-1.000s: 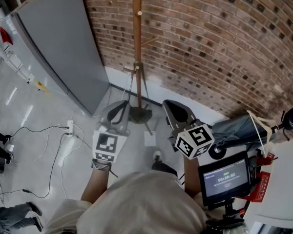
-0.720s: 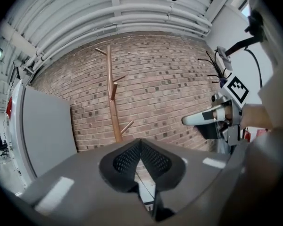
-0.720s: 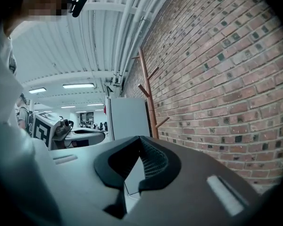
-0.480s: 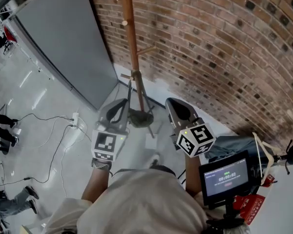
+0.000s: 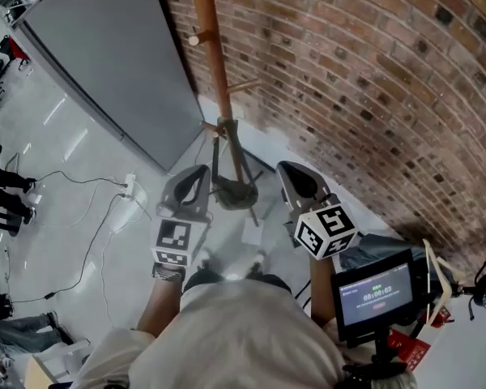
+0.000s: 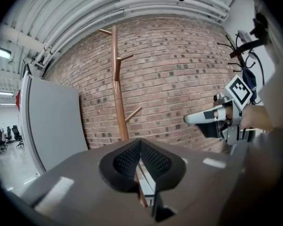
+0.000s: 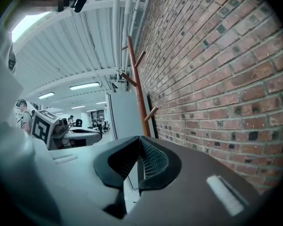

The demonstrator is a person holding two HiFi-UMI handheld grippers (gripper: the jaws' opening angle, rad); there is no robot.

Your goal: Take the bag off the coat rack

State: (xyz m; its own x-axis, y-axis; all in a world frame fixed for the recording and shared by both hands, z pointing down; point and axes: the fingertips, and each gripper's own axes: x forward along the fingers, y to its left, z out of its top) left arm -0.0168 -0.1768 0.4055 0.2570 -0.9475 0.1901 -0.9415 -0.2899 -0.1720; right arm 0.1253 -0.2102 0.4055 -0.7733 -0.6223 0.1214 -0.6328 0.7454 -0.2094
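Right, the brick wall (image 5: pixel 373 71) fills the back and right of your head view, with a grey panel (image 5: pixel 121 63) standing against it on the left and a pale, shiny floor (image 5: pixel 57 160) below. The rack (image 5: pixel 213 63) stands at the bricks just beside that panel: a brown wooden pole with short pegs angled upward. Its dark foot (image 5: pixel 233 191) sits on the floor, between your two tongs as the head view shows them.

Your left tongs (image 6: pixel 140 154) are pressed together with nothing between them. They point roughly level at the wall, and the pole rises a little to their left. Your right tongs (image 7: pixel 138 157) are closed and empty too, with the wall close along their right side and the rack straight ahead.

A small screen (image 5: pixel 375 292) glows at your lower right. Just behind it lies a blue bundle (image 5: pixel 371 248), well apart from the rack. Whether that is the bag, I cannot tell. A thin black cable (image 5: pixel 73 186) trails across the floor at the left.
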